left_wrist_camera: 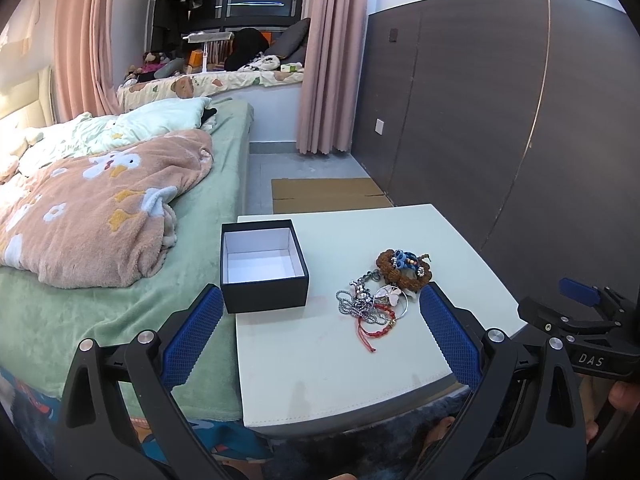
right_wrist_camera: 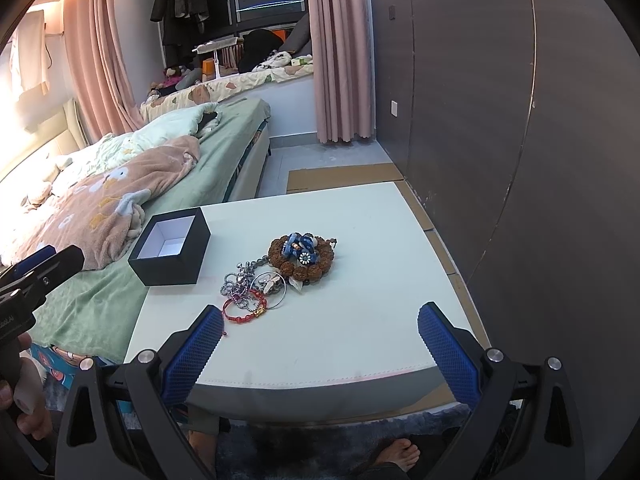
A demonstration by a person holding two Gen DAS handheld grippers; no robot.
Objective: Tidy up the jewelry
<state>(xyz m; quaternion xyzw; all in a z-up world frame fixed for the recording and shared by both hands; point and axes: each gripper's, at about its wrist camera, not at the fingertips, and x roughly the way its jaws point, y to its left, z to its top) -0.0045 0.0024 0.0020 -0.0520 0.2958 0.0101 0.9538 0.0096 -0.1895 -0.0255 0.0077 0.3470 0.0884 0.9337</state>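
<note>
Left gripper (left_wrist_camera: 322, 308): hovering over the near edge of the white table (left_wrist_camera: 320, 380), its blue-padded fingers (left_wrist_camera: 192, 340) standing wide apart and gripping nothing. One pad is lying over the bed's edge, the other over the table's right part, just beside the jewelry.

Right gripper (right_wrist_camera: 320, 320): hovering over the table's near edge, jaws likewise spread wide and gripping nothing. It is also showing at the right rim of the left wrist view, with part of a hand (left_wrist_camera: 622, 394) below it.

Bare toes (right_wrist_camera: 404, 454): resting on a dark shaggy rug (right_wrist_camera: 320, 436) under the table's front.

Jewelry pile (right_wrist_camera: 276, 276): lying on the table, right of centre. A red cord bracelet (right_wrist_camera: 244, 312) is sitting nearest, tangled with silver bead chains (right_wrist_camera: 236, 286) and a thin silver bangle (right_wrist_camera: 274, 288); a brown seed-bead bracelet (right_wrist_camera: 316, 268) with blue beads (right_wrist_camera: 300, 248) on it is lying farthest back.

Black box (left_wrist_camera: 264, 266): standing open with a white interior, at the table's left edge, near the pile but apart from it.

Bed (left_wrist_camera: 100, 308): lying left of the table, touching it, with a green sheet and a pink flowered blanket (left_wrist_camera: 104, 208).

Cardboard sheet (left_wrist_camera: 328, 194): lying flat on the floor beyond the table.

Dark wardrobe (left_wrist_camera: 500, 120): standing at right.

Pink curtains (left_wrist_camera: 332, 60): hanging at the far window bay.
</note>
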